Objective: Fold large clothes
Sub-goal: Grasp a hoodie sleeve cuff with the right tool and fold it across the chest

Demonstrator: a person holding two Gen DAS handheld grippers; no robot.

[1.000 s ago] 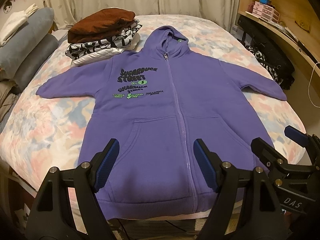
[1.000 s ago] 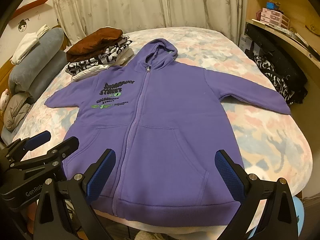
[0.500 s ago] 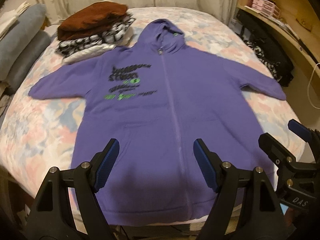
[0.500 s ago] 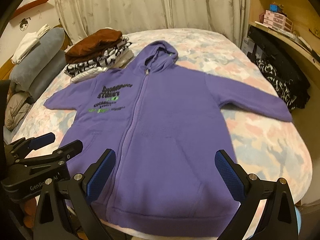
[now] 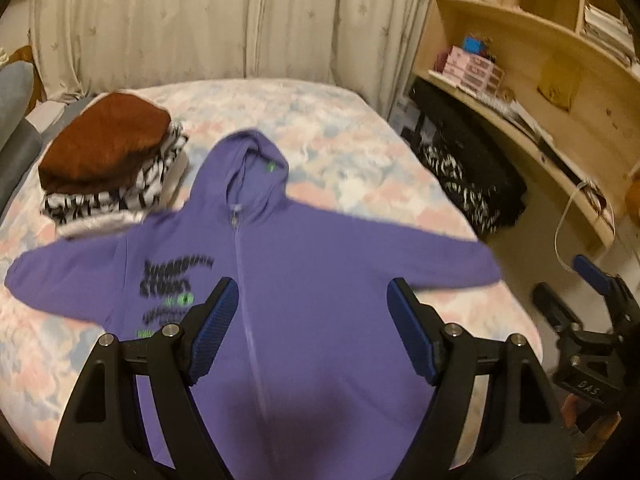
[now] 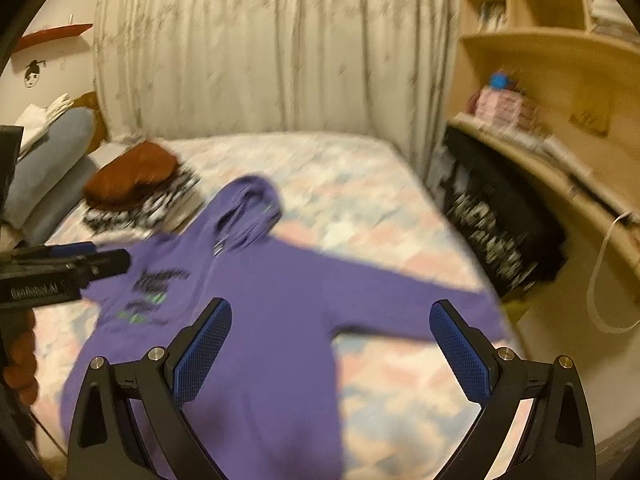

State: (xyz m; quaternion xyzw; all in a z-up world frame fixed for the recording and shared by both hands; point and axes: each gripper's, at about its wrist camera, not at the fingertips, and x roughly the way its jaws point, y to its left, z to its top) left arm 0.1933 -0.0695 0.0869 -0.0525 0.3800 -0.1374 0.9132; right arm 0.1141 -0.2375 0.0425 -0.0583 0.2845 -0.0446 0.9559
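Observation:
A purple zip hoodie lies flat, front up, on the bed with both sleeves spread out and the hood pointing away; it also shows in the right wrist view. My left gripper is open and empty, hovering over the hoodie's chest. My right gripper is open and empty, above the hoodie's right side near the armpit and right sleeve. Each gripper shows at the edge of the other's view. Both views are motion-blurred.
A stack of folded clothes with a brown piece on top sits at the bed's far left. The floral bedspread lies under the hoodie. Dark clothing hangs beside wooden shelves on the right. Curtains stand behind; pillows at left.
Both grippers have moved forward over the hoodie and tilted up, so the hem has left view and the curtains and shelves fill more. Both stay open.

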